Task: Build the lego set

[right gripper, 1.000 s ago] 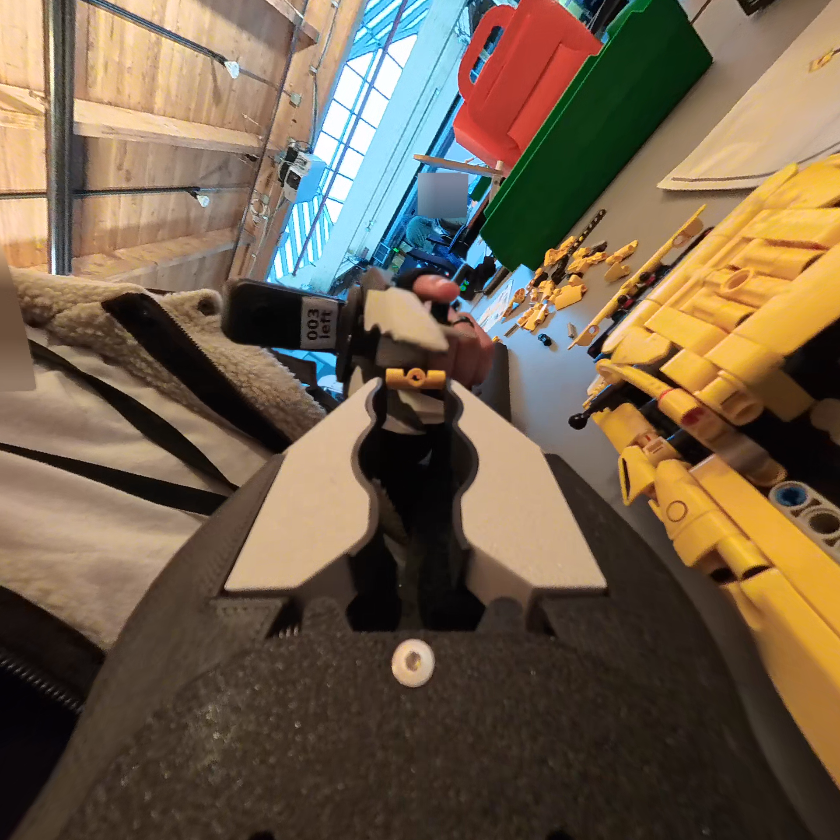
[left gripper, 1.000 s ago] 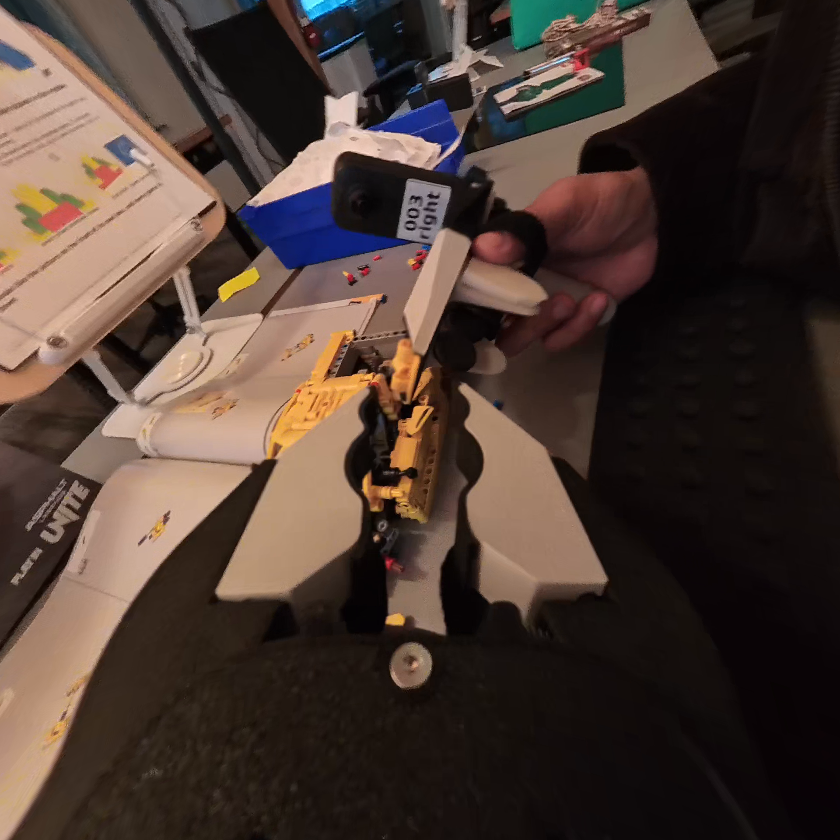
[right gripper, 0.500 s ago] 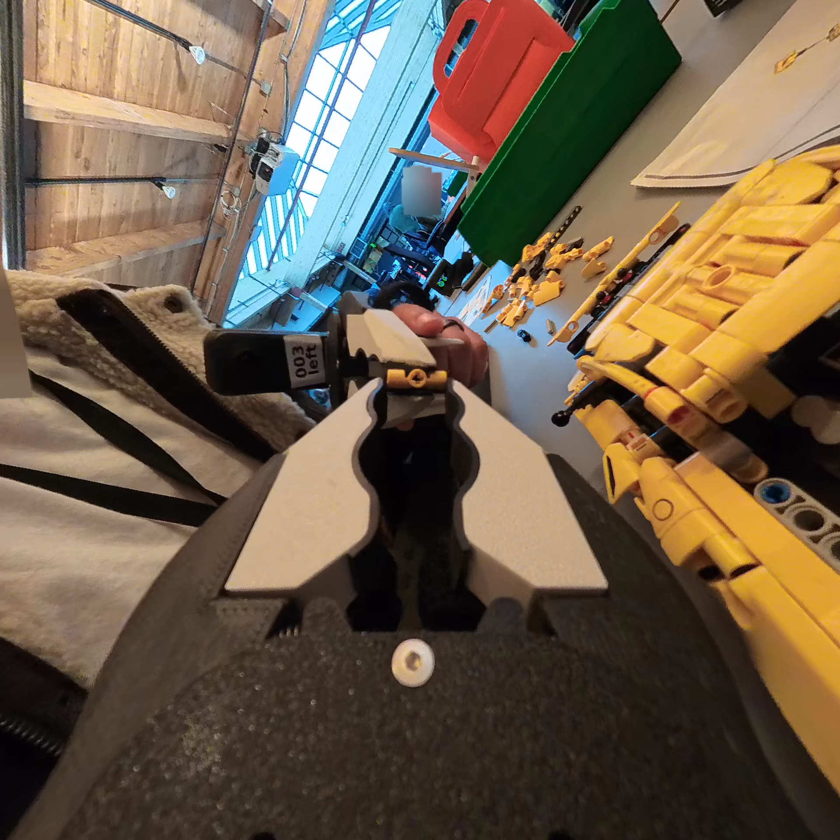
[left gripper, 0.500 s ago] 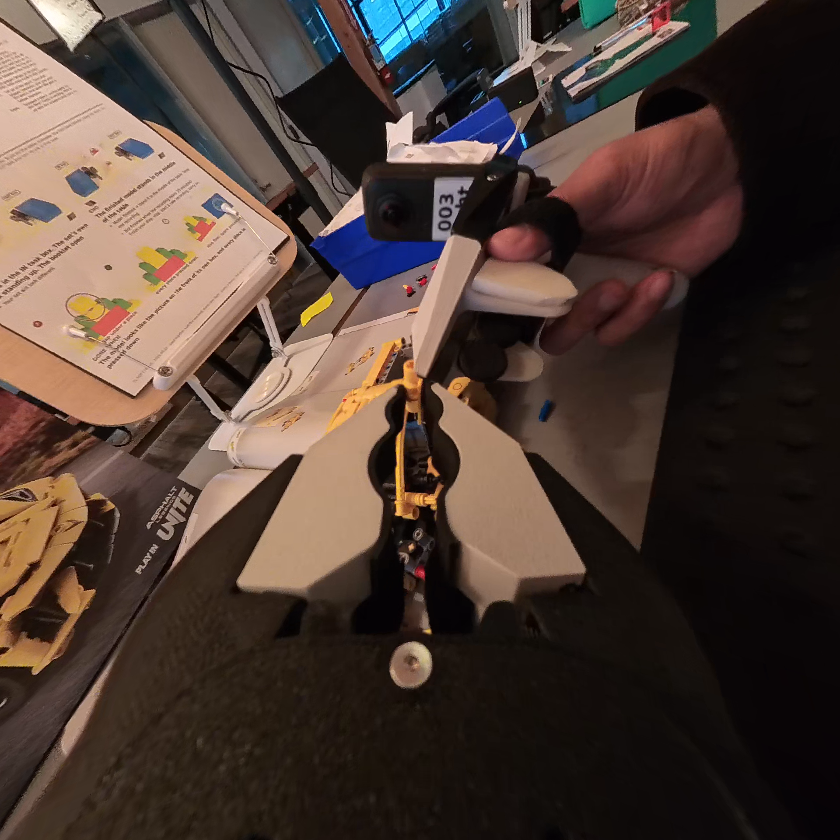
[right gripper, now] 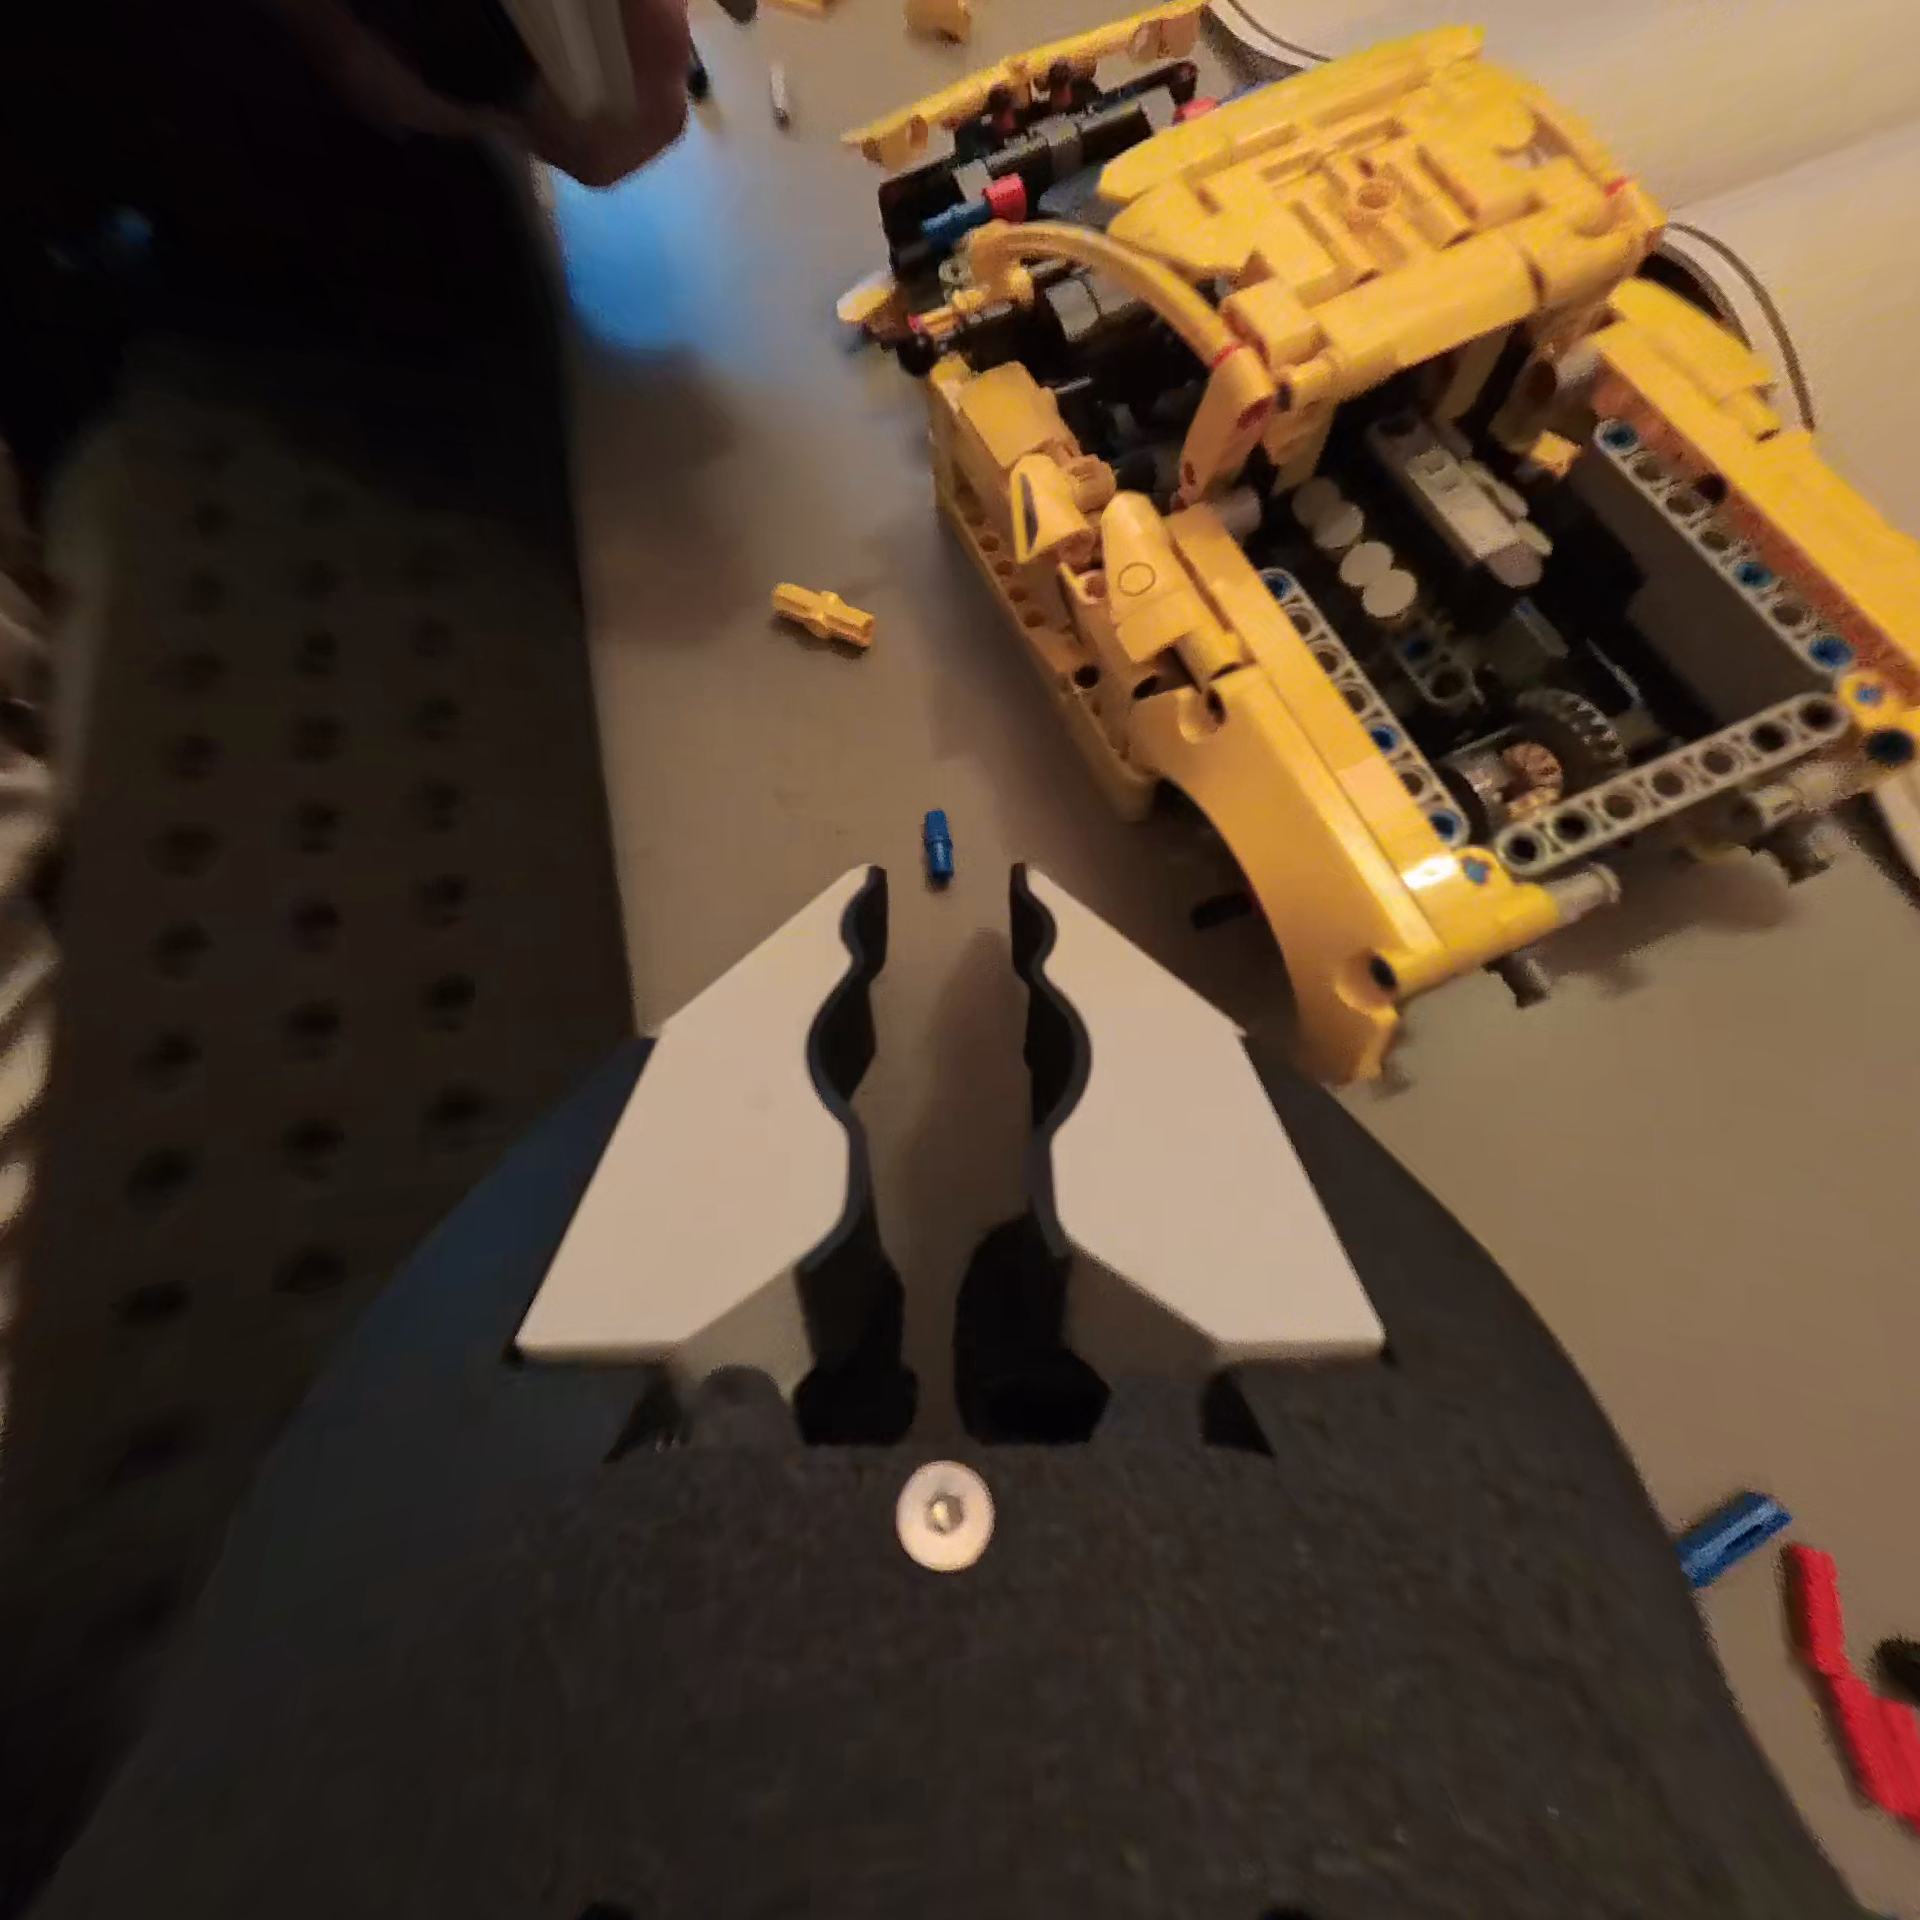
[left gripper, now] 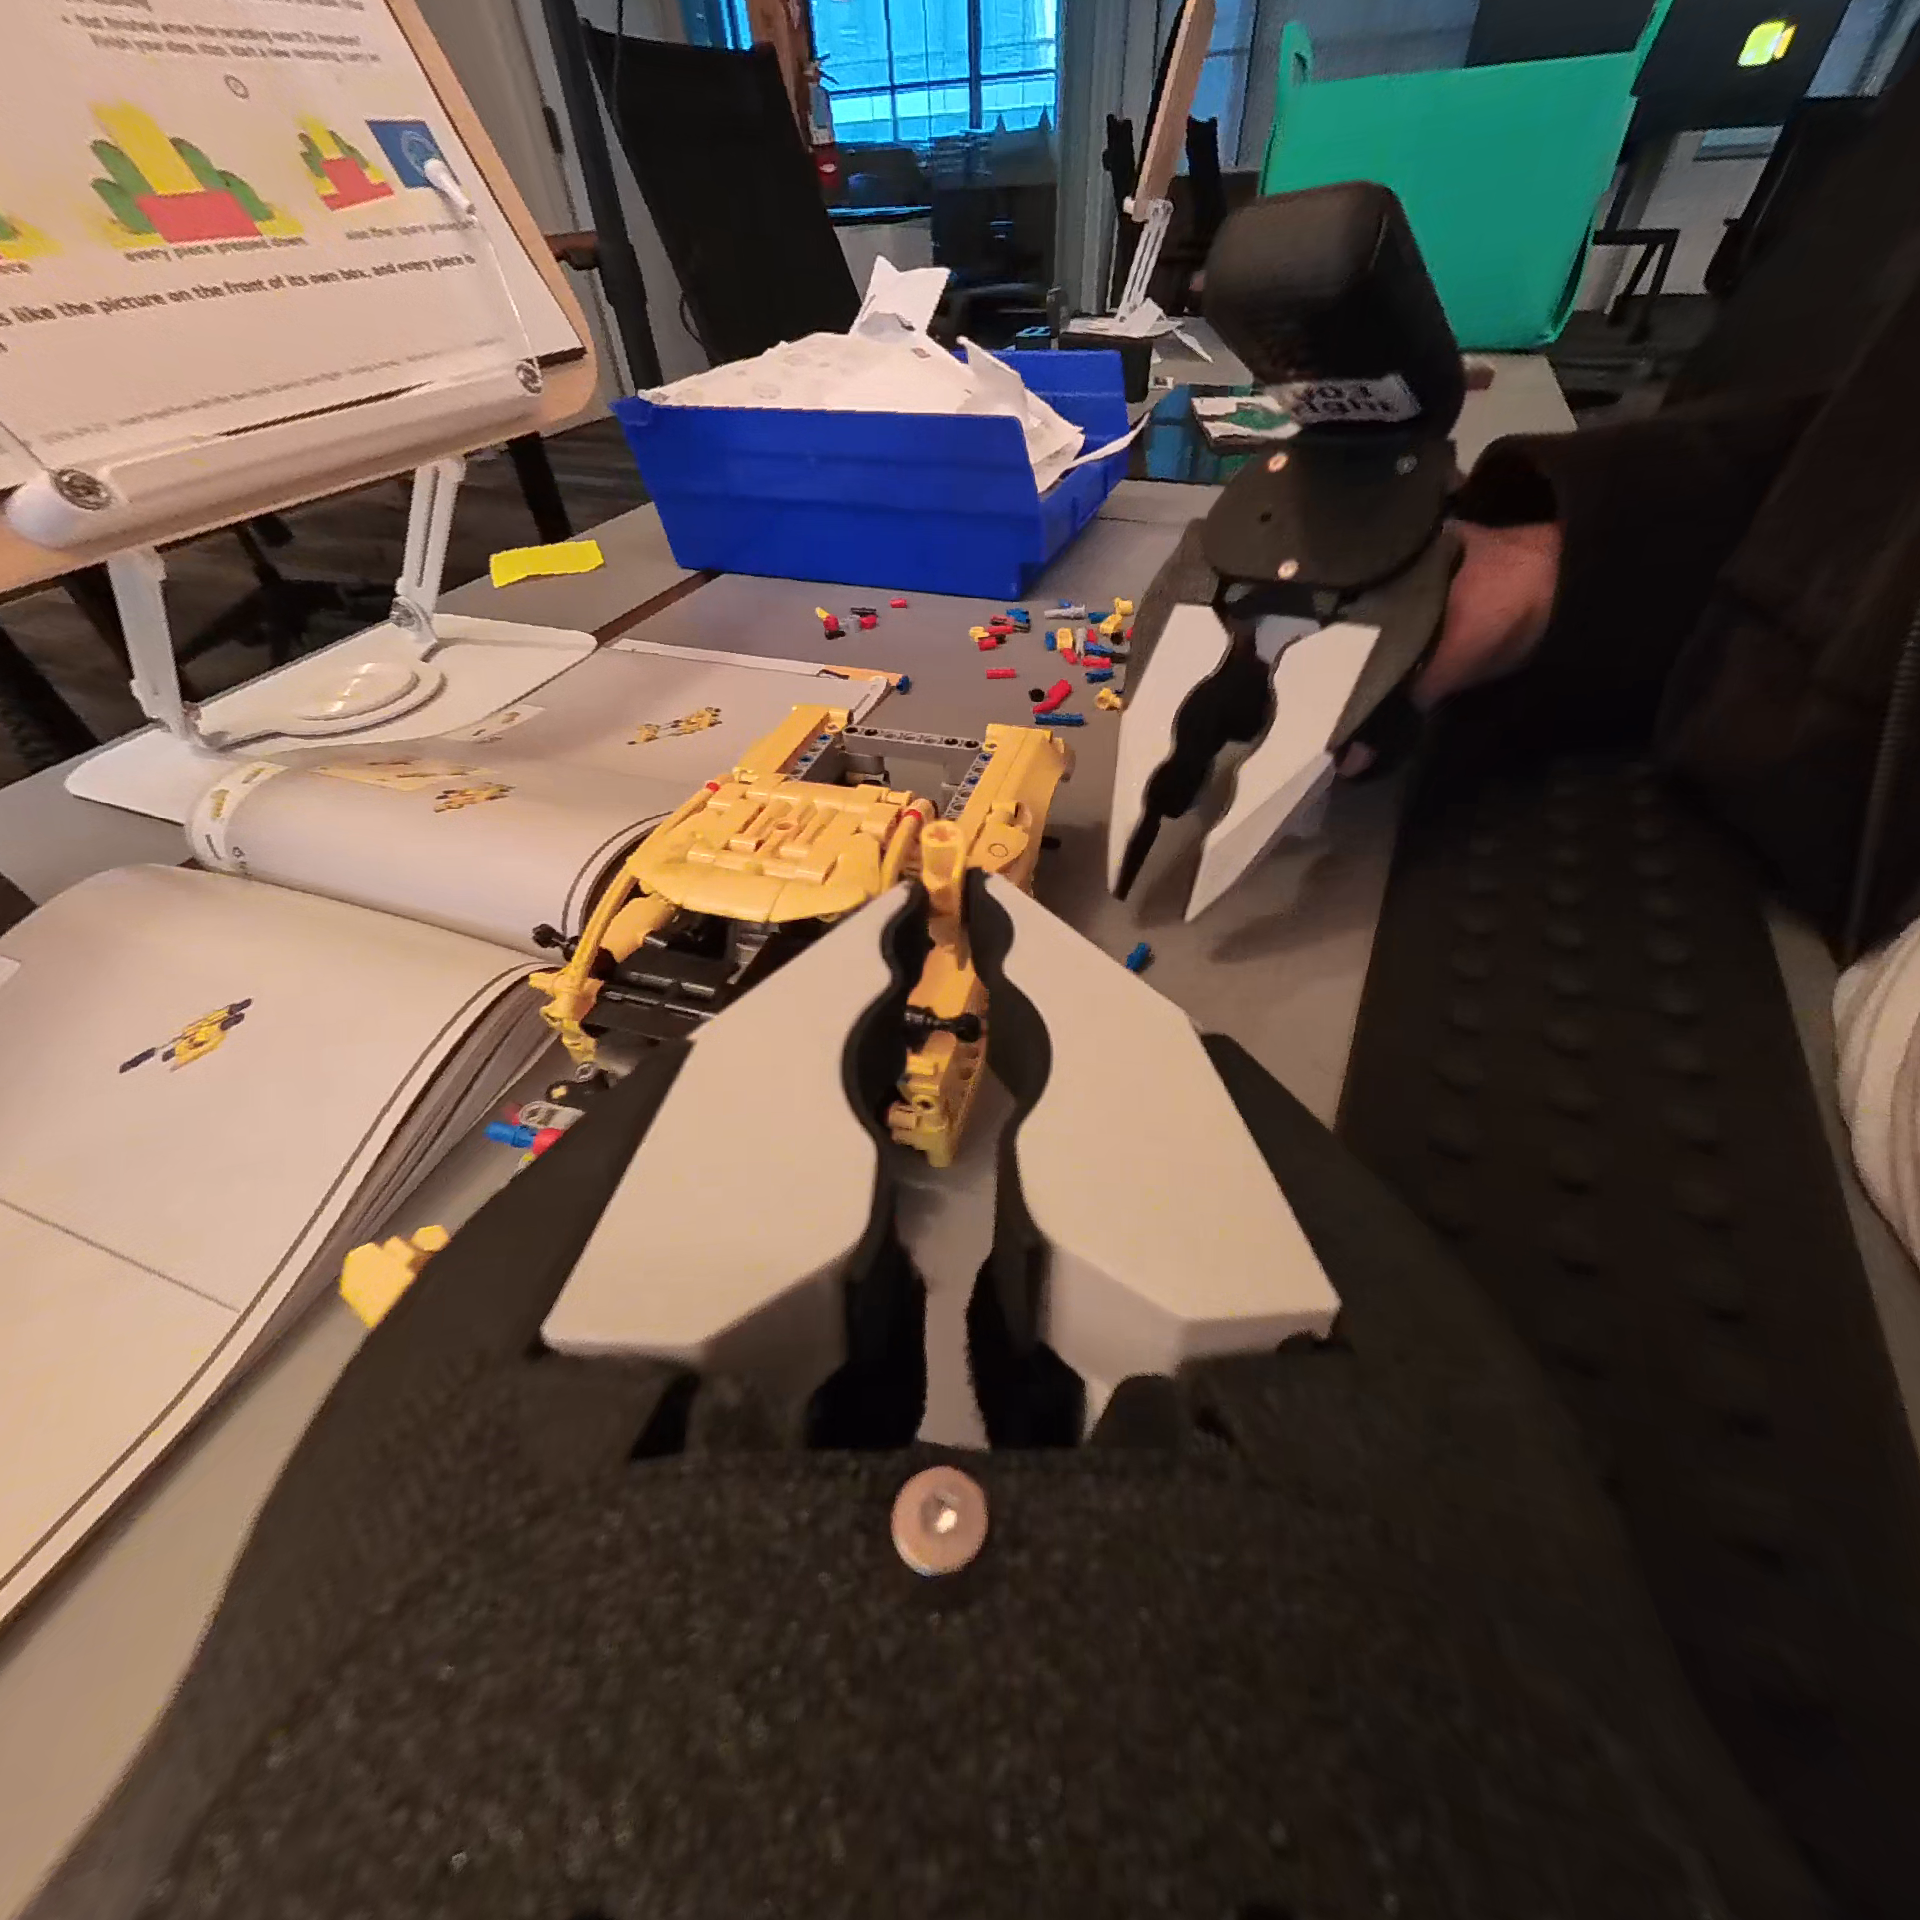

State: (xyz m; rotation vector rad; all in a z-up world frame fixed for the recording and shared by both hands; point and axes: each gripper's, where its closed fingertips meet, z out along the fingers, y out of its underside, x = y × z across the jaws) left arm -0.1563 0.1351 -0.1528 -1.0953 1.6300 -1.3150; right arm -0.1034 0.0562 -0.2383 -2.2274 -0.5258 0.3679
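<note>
A half-built yellow lego car [left gripper: 821, 842] stands on the grey table against an open instruction booklet [left gripper: 260, 1039]. It also shows in the right wrist view [right gripper: 1351, 582], its open rear frame towards me. My left gripper [left gripper: 940, 883] hangs just over the car's near side. It is shut on a small yellow connector [left gripper: 940, 847] at its fingertips. My right gripper [right gripper: 948, 883] is open and empty, pointing down at the table right of the car, and also shows in the left wrist view [left gripper: 1164, 899]. A blue pin [right gripper: 938, 847] lies just ahead of its tips. A yellow pin [right gripper: 821, 613] lies beyond.
A blue bin [left gripper: 862, 488] of crumpled paper stands behind the car. A sheet on a white stand [left gripper: 260, 260] rises at the left. Loose small pieces [left gripper: 1049, 655] are scattered before the bin. A black studded mat [right gripper: 312, 831] lies along the table's edge. Red [right gripper: 1849, 1683] and blue [right gripper: 1730, 1548] pieces lie near my right gripper. The tips of one gripper are about 12 centimeters away from the tips of the other. About 7 centimeters separates my right fingertips from the yellow pin [right gripper: 821, 613].
My right gripper let go of the small yellow connector, opened and swung down towards the table. My left gripper closed on the connector and now holds it over the car.
</note>
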